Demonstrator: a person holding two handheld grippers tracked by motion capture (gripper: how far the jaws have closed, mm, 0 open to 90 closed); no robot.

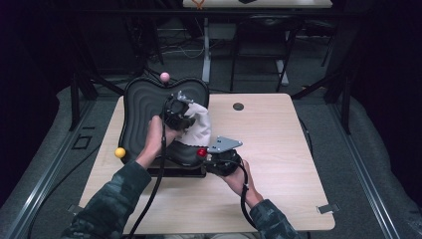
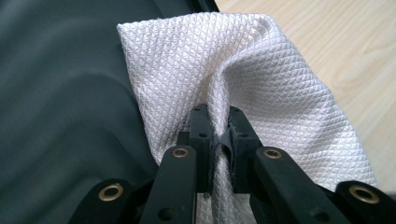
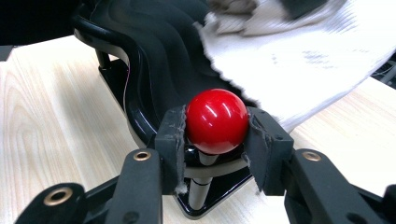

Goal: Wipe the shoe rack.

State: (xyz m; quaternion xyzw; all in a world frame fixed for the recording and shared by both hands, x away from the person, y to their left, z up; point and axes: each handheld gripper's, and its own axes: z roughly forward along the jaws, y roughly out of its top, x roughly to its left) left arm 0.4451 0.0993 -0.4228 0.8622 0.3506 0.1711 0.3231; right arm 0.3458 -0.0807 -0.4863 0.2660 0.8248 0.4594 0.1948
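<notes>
A: What does the left gripper (image 2: 219, 140) hold?

B: Its 2 jaws are pressed together on a fold of the white cloth (image 2: 261, 79). The cloth spreads out in front of the jaws and lies partly on the black wavy tray (image 2: 60, 107), partly over the wooden table (image 2: 355, 51).

A: And the right gripper (image 3: 217, 140)?

B: Its jaws are clamped on the red ball knob (image 3: 217, 120), 1 pad on each side. The knob stands on a short post at the corner of the tray (image 3: 149, 60), just in front of this gripper.

A: How do the 2 grippers stand to each other?

B: In the high view the left gripper (image 1: 177, 113) is above the tray (image 1: 144, 104) with the cloth (image 1: 200, 122), and the right gripper (image 1: 222, 158) is near it, at the tray's front corner. A pink knob (image 1: 164, 76) and a yellow knob (image 1: 120, 152) are at other corners.
</notes>
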